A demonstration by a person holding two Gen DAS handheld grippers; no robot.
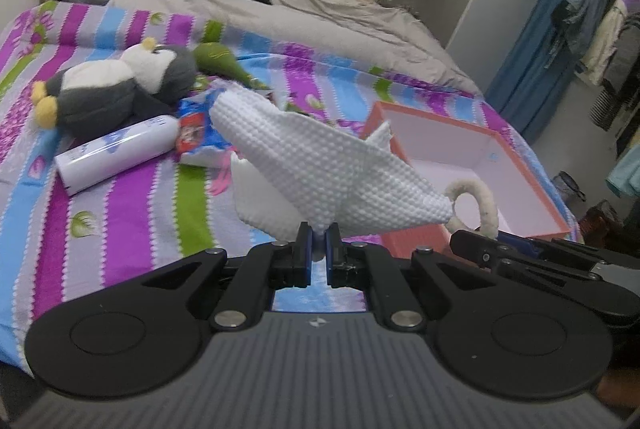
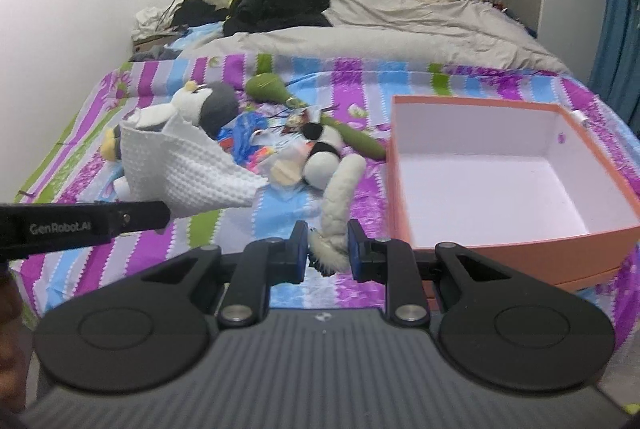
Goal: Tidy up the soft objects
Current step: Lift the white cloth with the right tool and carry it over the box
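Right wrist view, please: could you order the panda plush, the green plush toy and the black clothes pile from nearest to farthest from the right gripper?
1. Panda plush, just ahead of the right gripper on the striped bedspread.
2. Green plush toy, farther up the bed, slightly left.
3. Black clothes pile, by the headboard at the far end.

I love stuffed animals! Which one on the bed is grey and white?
The penguin, lying on its side with yellow feet; the small panda is black and white.
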